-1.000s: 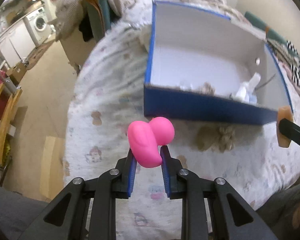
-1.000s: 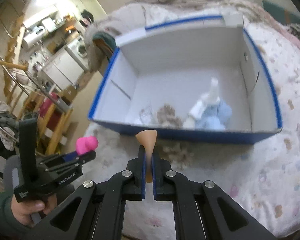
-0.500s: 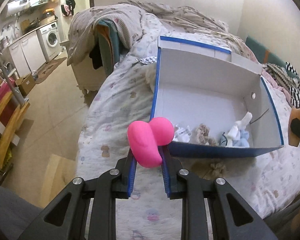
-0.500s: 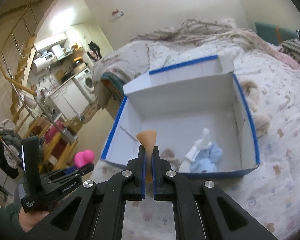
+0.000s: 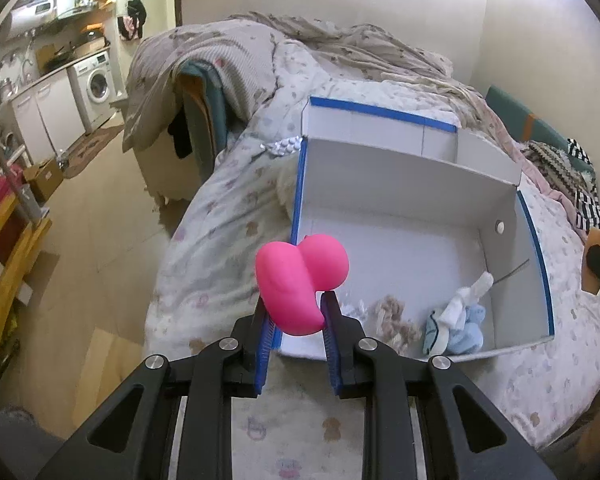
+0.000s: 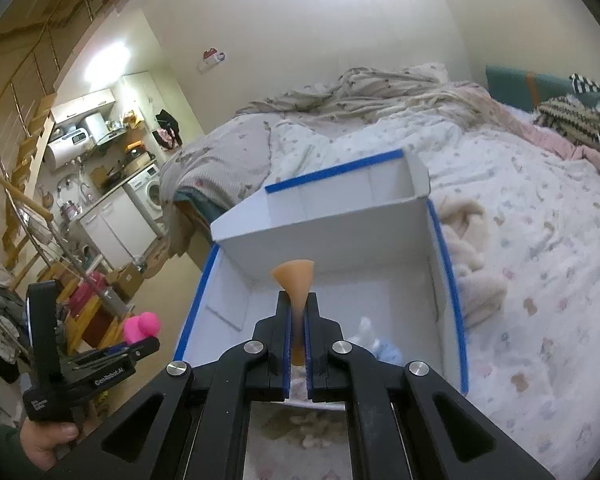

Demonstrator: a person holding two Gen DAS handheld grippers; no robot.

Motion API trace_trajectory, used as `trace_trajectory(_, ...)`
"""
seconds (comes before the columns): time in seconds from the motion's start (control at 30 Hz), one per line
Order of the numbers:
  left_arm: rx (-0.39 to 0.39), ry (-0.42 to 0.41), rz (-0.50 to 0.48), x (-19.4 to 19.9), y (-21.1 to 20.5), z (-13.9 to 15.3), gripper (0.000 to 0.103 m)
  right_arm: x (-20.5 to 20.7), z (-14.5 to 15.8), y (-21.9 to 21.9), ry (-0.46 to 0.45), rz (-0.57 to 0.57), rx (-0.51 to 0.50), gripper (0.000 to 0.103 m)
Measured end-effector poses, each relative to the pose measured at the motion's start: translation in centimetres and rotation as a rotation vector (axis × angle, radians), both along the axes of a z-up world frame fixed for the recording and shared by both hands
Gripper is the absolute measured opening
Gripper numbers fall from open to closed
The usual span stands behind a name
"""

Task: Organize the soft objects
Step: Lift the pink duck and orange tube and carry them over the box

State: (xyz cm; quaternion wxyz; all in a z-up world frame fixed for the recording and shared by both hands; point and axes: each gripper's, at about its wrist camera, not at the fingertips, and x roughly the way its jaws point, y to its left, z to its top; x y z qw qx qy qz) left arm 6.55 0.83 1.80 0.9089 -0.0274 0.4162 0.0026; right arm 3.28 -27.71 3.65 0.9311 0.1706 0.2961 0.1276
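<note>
My left gripper point(image 5: 296, 312) is shut on a pink soft toy point(image 5: 300, 282) and holds it in the air over the near left corner of a white box with blue edges point(image 5: 424, 184). The pink toy also shows in the right wrist view point(image 6: 142, 326). My right gripper point(image 6: 298, 312) is shut on a thin orange soft piece point(image 6: 294, 280) above the near edge of the box point(image 6: 324, 208). Inside the box lie a light blue and white cloth toy point(image 5: 458, 320) and a beige fluffy piece point(image 5: 394, 316).
The box sits on a bed with a patterned quilt point(image 6: 540, 264). A cream fluffy item point(image 6: 466, 240) lies right of the box. A beige fluffy piece point(image 6: 312, 428) lies on the quilt before the box. A draped chair point(image 5: 196, 92) and kitchen units point(image 5: 72, 100) stand at left.
Both grippers have risen and tilted up, so the box now appears lower and its inside shows more. Each still holds its object.
</note>
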Motion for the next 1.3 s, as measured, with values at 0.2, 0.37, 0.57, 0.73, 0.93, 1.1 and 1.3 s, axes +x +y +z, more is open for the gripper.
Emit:
trace_trajectory(0.2,0.018,-0.010,-0.026,2.2,-0.6,0.7,0.021,1.8,0.1,-0.3,0.008,-0.004,-0.001,0.006)
trace_trajectory(0.37,0.034,-0.012,-0.039,4.7,-1.4,1.0,0.021,4.0,-0.4,-0.1,0.033,0.002,-0.046,0.006)
trace_trajectory(0.57,0.057,-0.015,-0.060,6.9,-2.8,-0.6,0.021,7.0,-1.9,-0.2,0.086,-0.004,-0.059,0.006)
trace_trajectory(0.73,0.046,0.003,-0.082,7.4,-3.3,-2.4,0.021,8.4,-3.3,0.2,0.132,-0.007,-0.060,0.006)
trace_trajectory(0.93,0.073,-0.001,-0.111,8.0,-4.2,-3.2,0.021,8.8,-4.5,1.2,0.179,0.012,-0.062,0.006)
trace_trajectory(1.1,0.078,0.034,-0.127,8.6,-4.7,-4.6,0.021,9.3,-6.5,2.2,0.261,0.036,-0.093,0.006)
trace_trajectory(1.3,0.096,0.093,-0.152,9.4,-5.7,-6.3,0.021,9.6,-8.7,2.9,0.357,0.065,-0.113,0.006)
